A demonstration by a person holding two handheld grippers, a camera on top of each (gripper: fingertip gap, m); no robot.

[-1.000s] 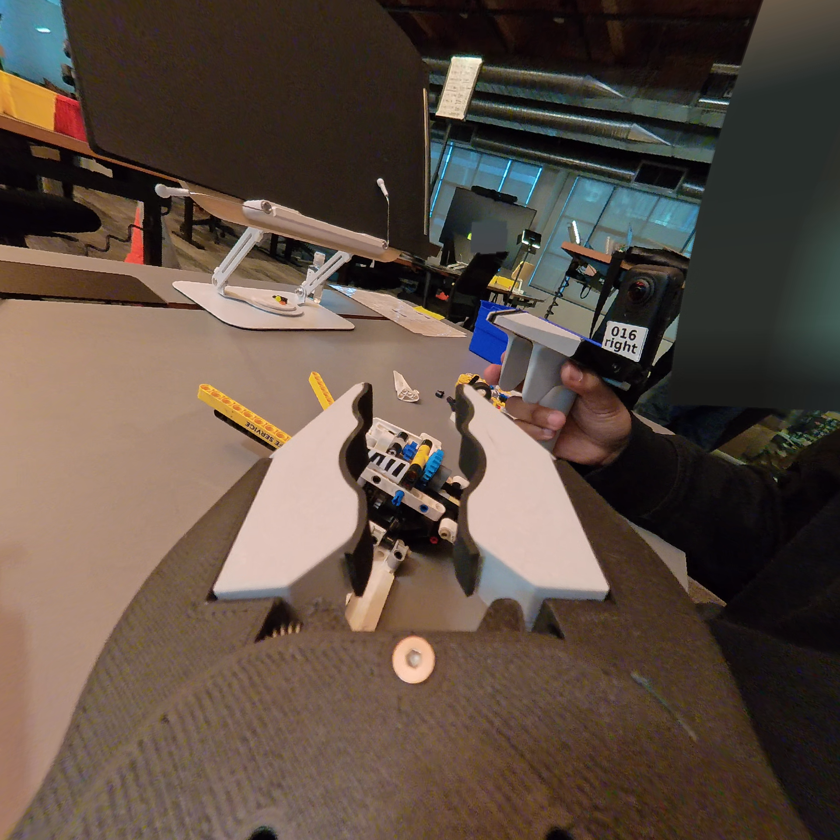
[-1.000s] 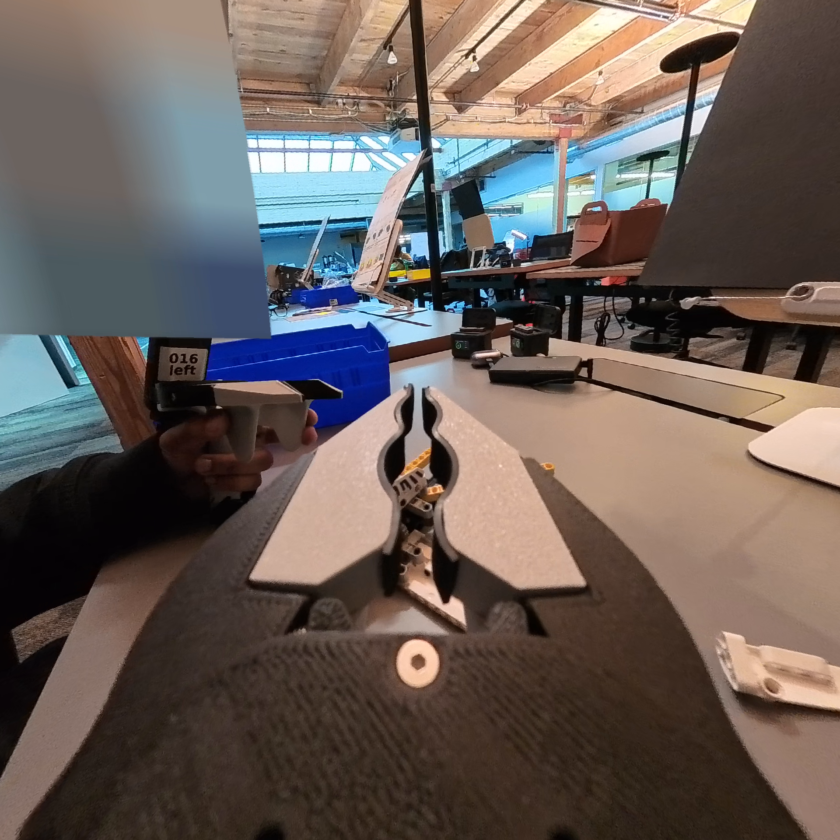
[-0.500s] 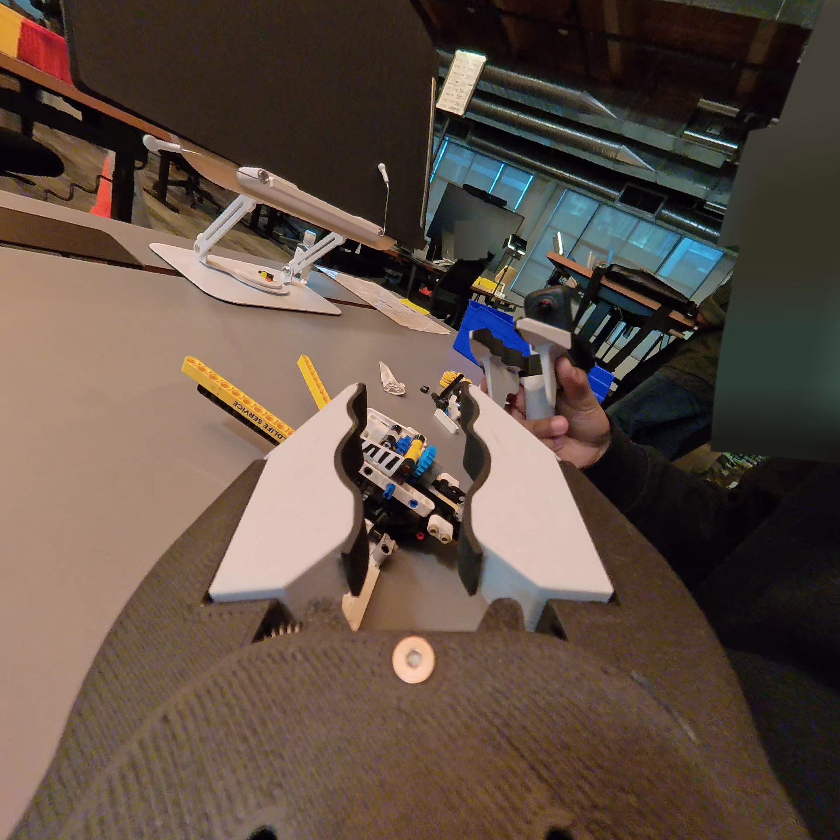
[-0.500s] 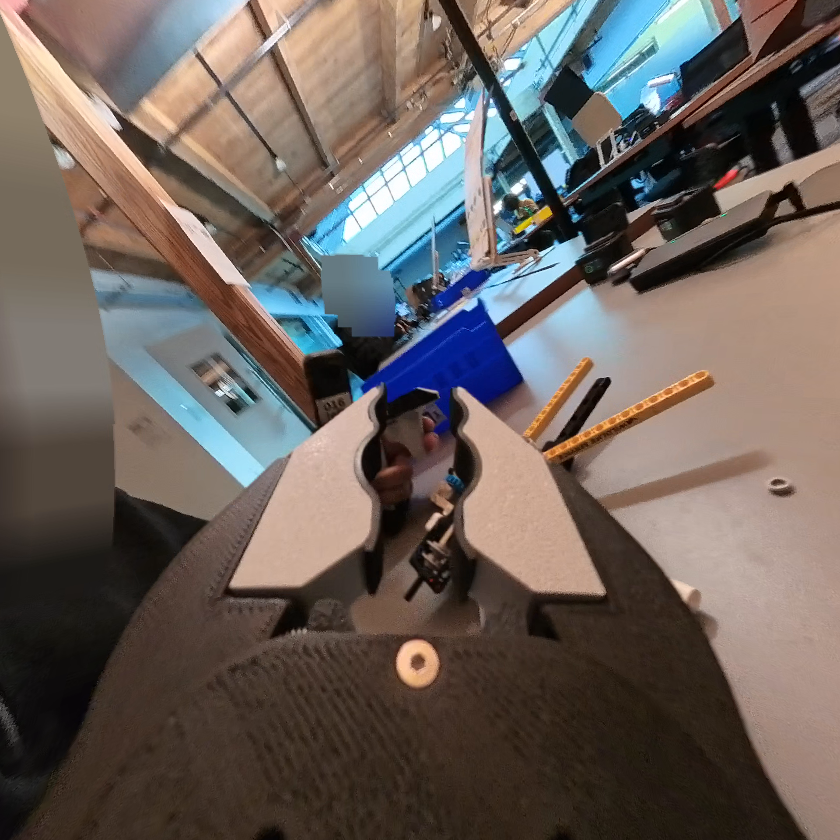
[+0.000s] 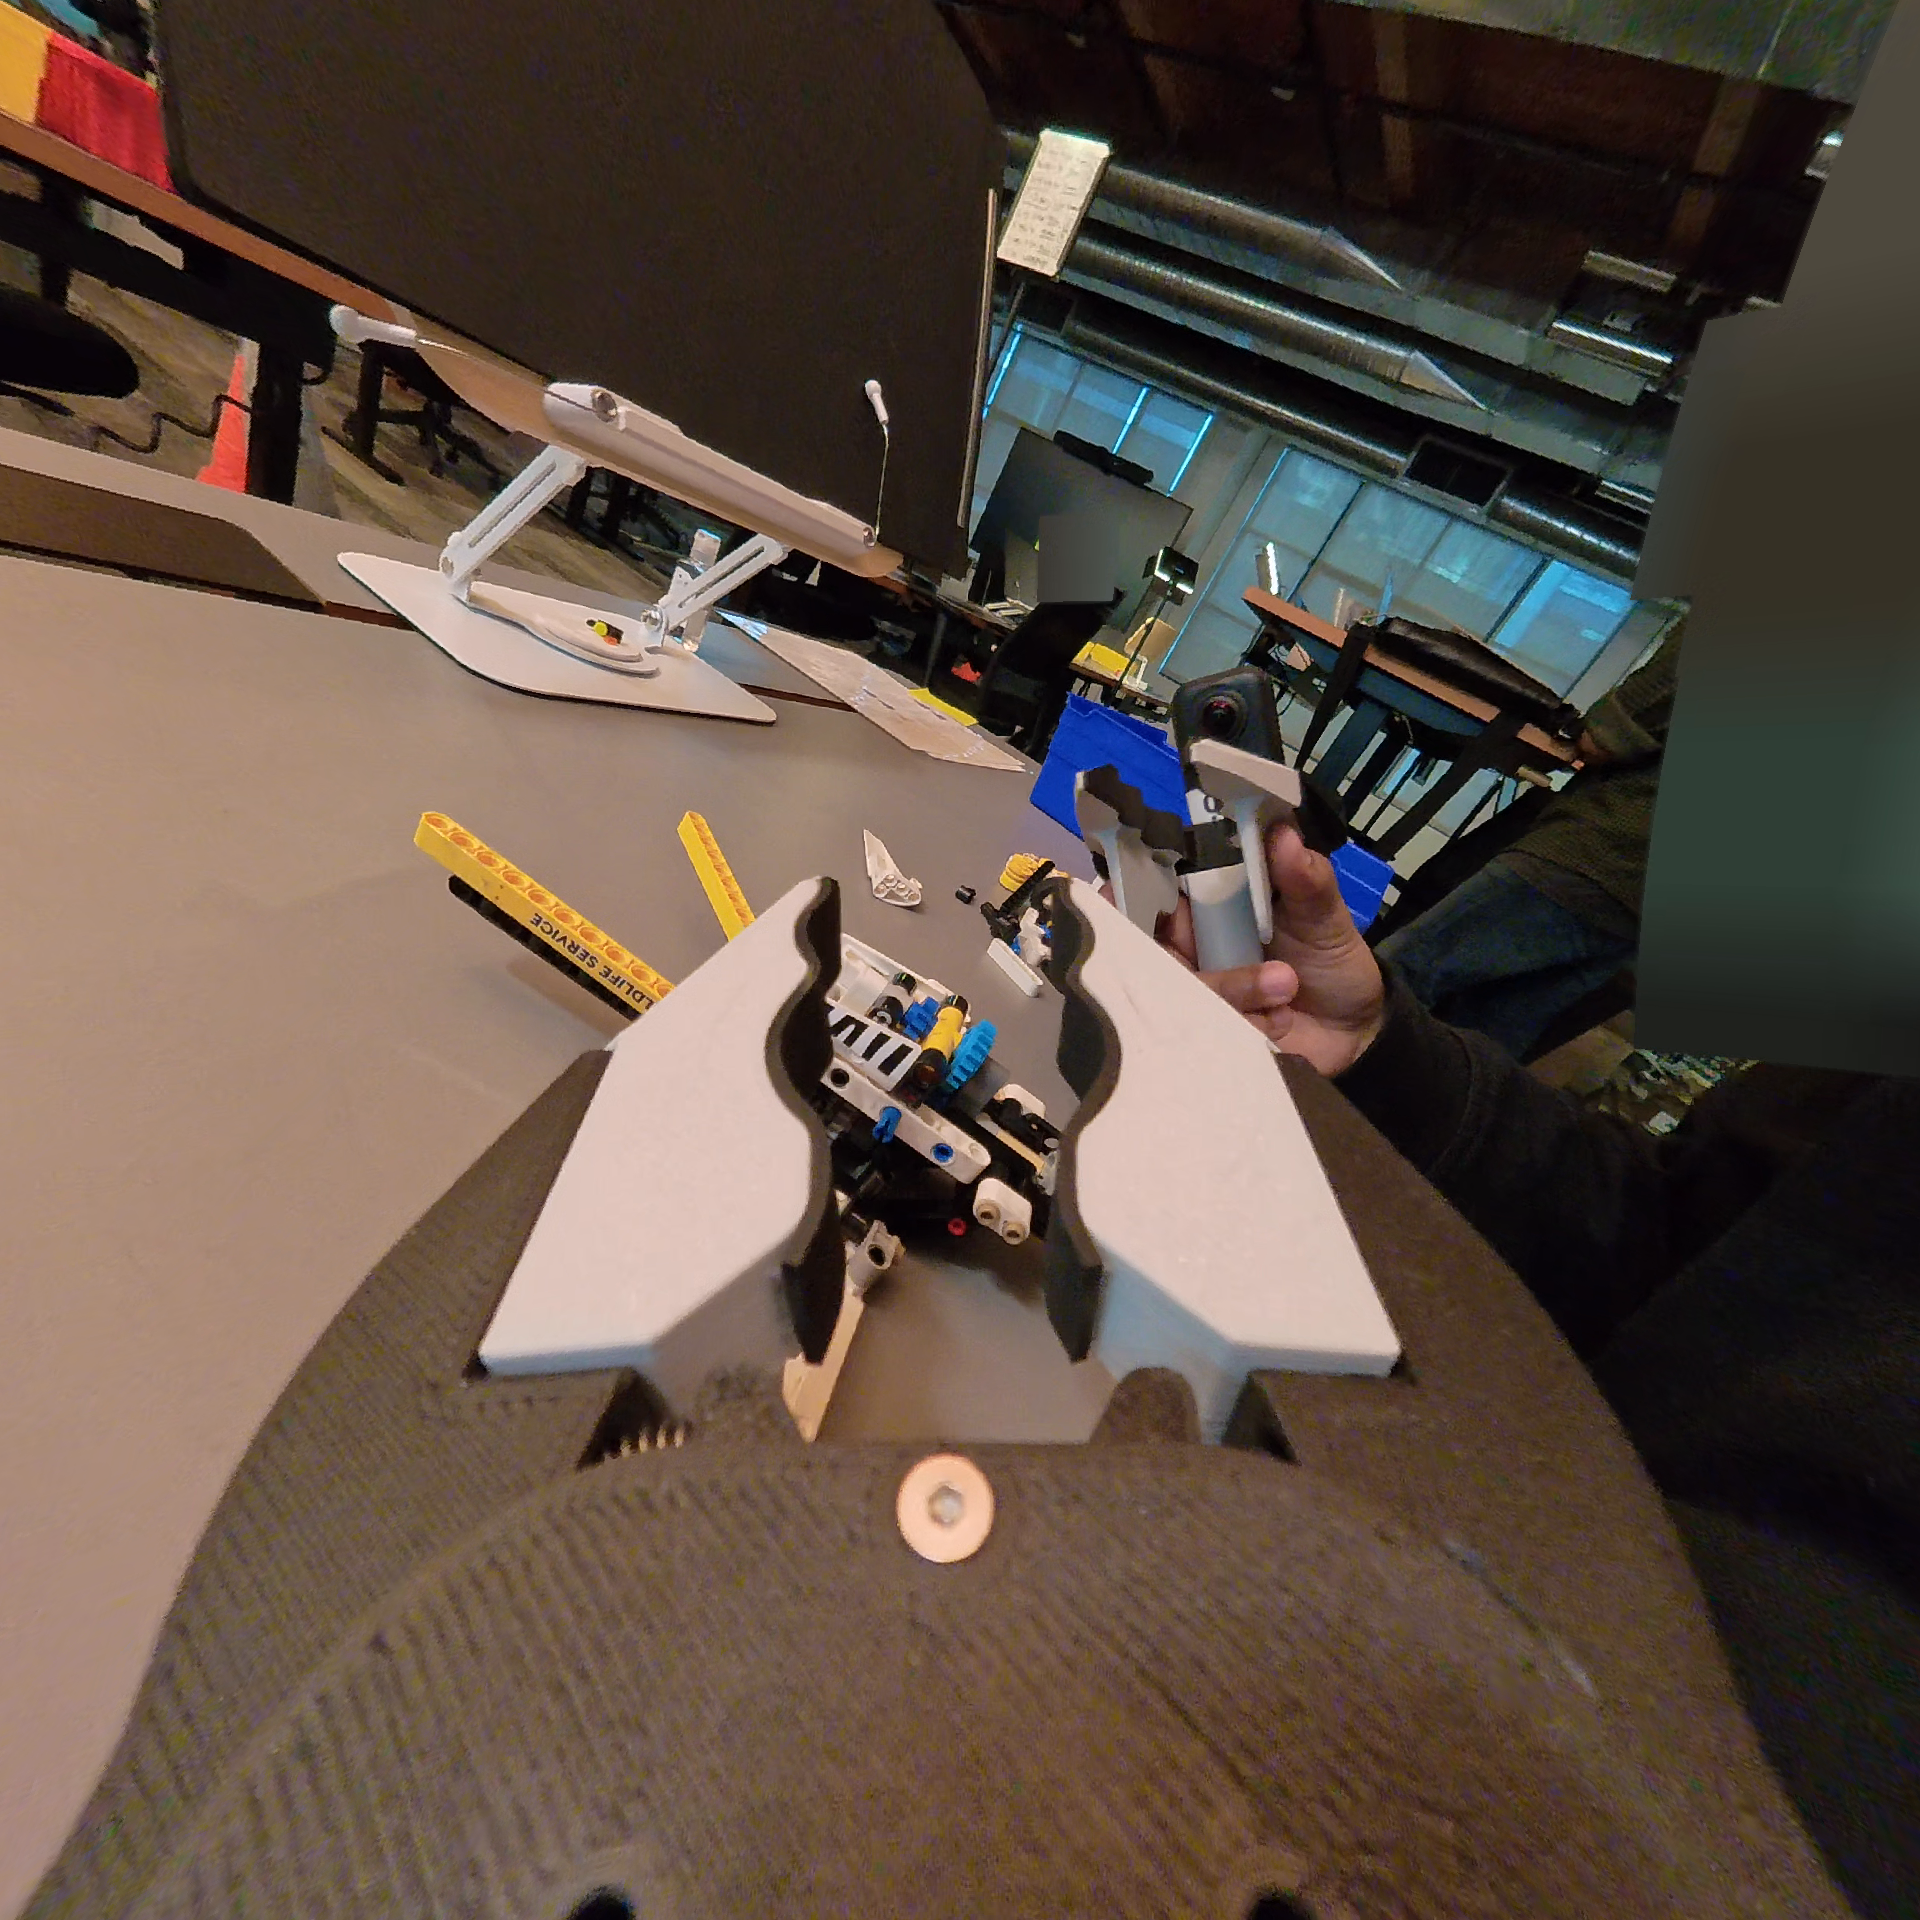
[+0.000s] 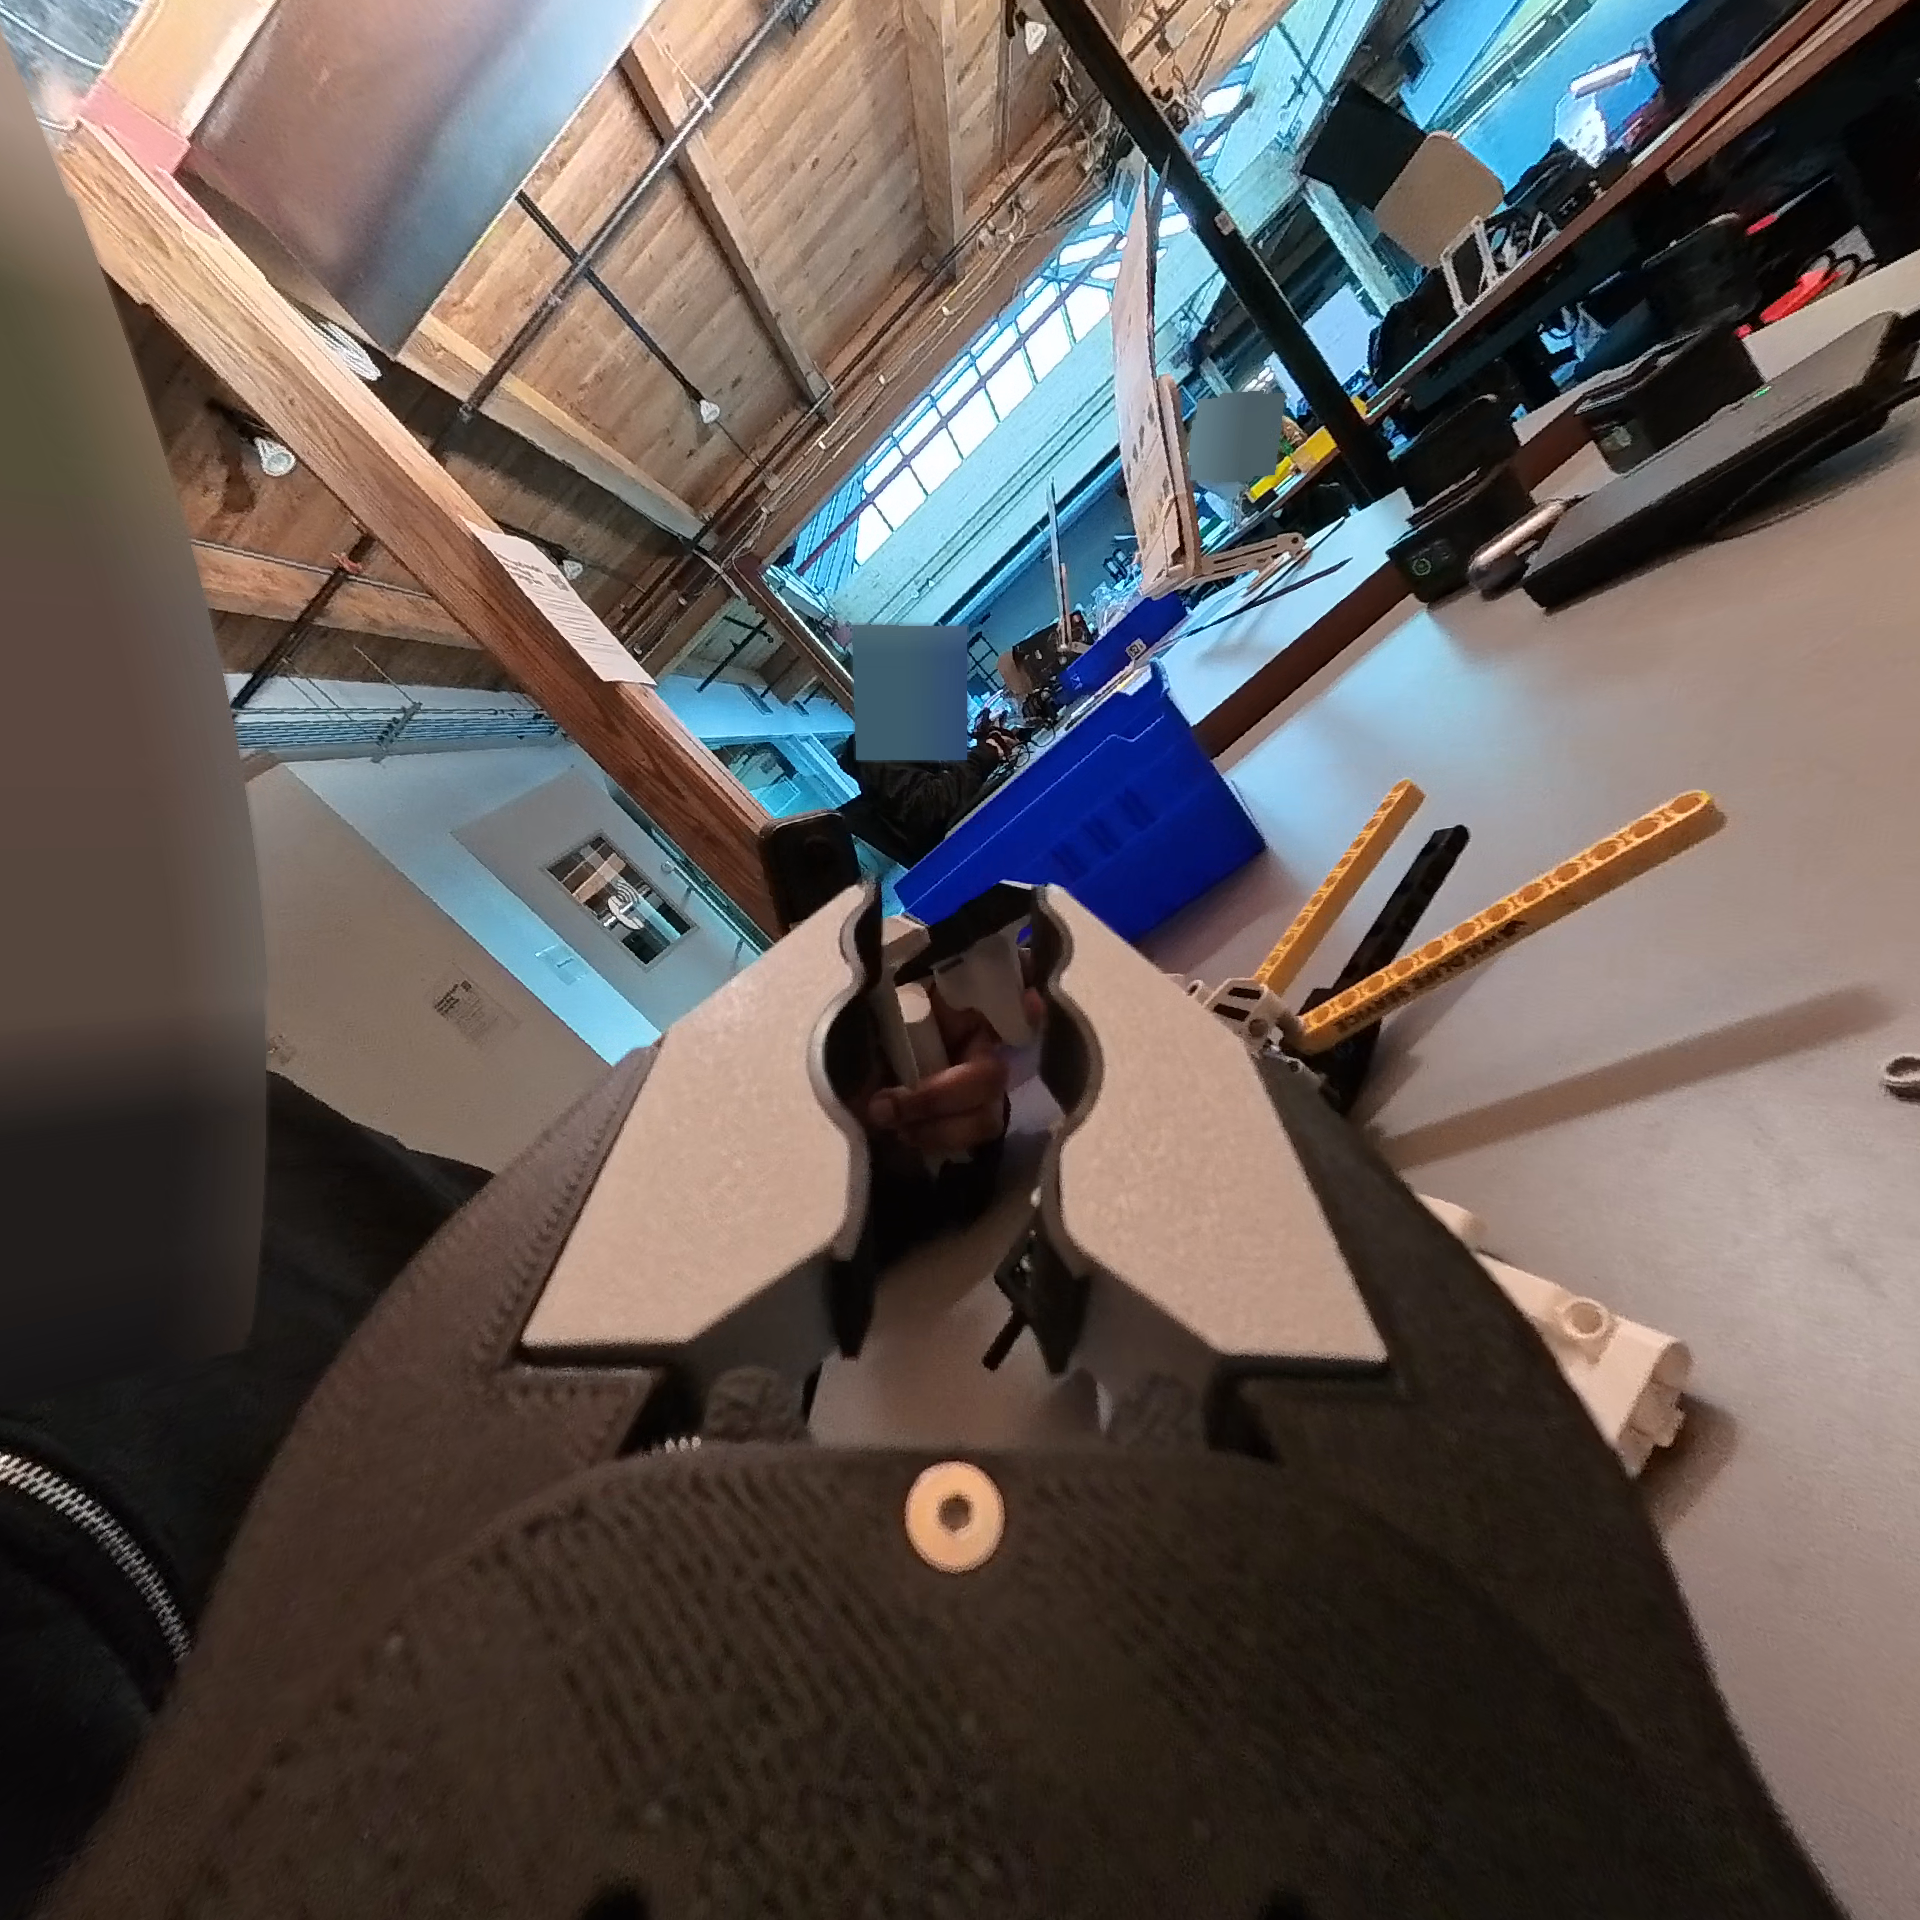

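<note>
Model: a brick model (image 5: 925, 1081) in white, black, blue and yellow is lodged between the two fingers of the left gripper (image 5: 940, 899), about midway along them, above the table (image 5: 260, 935).
Left gripper: it is clamped on the model; the left pad is pressed to the white striped frame and the right pad to the white end pieces. A pale beam (image 5: 831, 1340) is seen hanging from the model toward the finger roots.
Right gripper (image 6: 954, 914): the fingers are held apart and nothing is gripped between them. It is carried by a hand (image 5: 1299, 966) ahead and to the right of the left gripper's tips, and is pointed back toward them.
Small black part (image 6: 1023, 1288): it is seen low in the right gripper's gap, beside the right finger; whether it is touched cannot be told.
Loose parts (image 5: 1023, 894): a black and yellow cluster is seen just ahead of the left gripper's right fingertip.
White fin (image 5: 891, 868): it lies ahead of the left gripper's tips.
Yellow beams: a long one (image 5: 540, 914) is laid over a black beam (image 5: 468, 894), left of the left finger; a short one (image 5: 715, 868) is seen just ahead of that finger.
Blue bin (image 5: 1101, 758): it is placed behind the right gripper.
Stand (image 5: 582, 644): a white stand is set far ahead, to the left.
</note>
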